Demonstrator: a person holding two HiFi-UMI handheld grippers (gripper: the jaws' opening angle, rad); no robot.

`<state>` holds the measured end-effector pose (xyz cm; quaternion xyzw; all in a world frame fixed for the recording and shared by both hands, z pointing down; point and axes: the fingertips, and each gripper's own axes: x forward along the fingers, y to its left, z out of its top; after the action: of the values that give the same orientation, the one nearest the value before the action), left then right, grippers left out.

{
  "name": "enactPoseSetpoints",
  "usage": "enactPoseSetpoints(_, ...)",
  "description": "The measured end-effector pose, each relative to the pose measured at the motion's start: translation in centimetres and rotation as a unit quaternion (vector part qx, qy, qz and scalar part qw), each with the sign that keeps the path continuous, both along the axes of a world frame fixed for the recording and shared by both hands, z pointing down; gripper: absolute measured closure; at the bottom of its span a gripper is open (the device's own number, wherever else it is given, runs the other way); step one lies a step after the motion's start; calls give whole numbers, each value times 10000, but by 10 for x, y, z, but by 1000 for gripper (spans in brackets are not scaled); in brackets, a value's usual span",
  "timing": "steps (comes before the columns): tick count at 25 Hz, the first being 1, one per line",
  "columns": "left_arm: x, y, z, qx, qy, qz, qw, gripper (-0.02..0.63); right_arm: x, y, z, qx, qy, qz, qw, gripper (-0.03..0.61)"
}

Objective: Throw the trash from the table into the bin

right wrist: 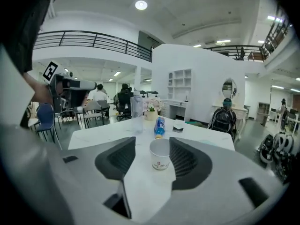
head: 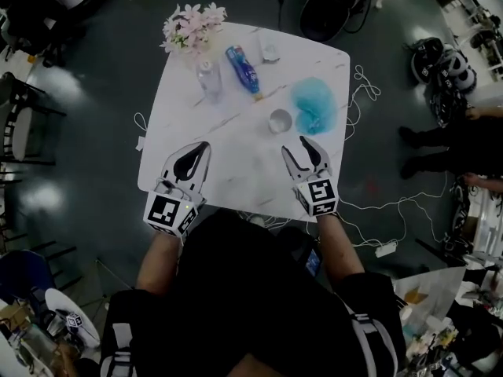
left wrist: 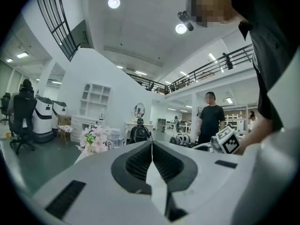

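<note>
A white paper cup (head: pixel 280 120) stands on the white table (head: pixel 236 171), right of its middle. My right gripper (head: pixel 295 144) is just short of the cup, jaws open. In the right gripper view the cup (right wrist: pixel 160 153) stands ahead of the open right gripper (right wrist: pixel 153 142), apart from the pads. A crumpled blue bag (head: pixel 314 104) lies right of the cup. A blue bottle (head: pixel 244 71) lies on its side farther back. My left gripper (head: pixel 203 146) hovers over the table's near left, shut and empty; in its own view the left gripper (left wrist: pixel 151 146) has its jaws pressed together.
Pink flowers in a vase (head: pixel 192 26), a clear bottle (head: pixel 209 77) and a small clear container (head: pixel 269 51) stand at the table's far side. White cables (head: pixel 369 210) trail over the dark floor to the right, where a person's legs (head: pixel 440 144) are. Chairs (head: pixel 23 124) stand left.
</note>
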<state>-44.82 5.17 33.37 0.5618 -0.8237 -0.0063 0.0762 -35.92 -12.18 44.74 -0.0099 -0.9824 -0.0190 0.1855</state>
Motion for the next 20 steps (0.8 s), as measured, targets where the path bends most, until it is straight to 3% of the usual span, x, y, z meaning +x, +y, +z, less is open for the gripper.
enactPoseSetpoints(7, -25, -2, 23, -236, 121, 181, 9995, 598, -29, -14, 56, -222, 441, 392, 9980, 261)
enactPoseSetpoints(20, -62, -7, 46, -477, 375, 256, 9978, 598, -72, -34, 103, -464, 667, 700, 9942, 229)
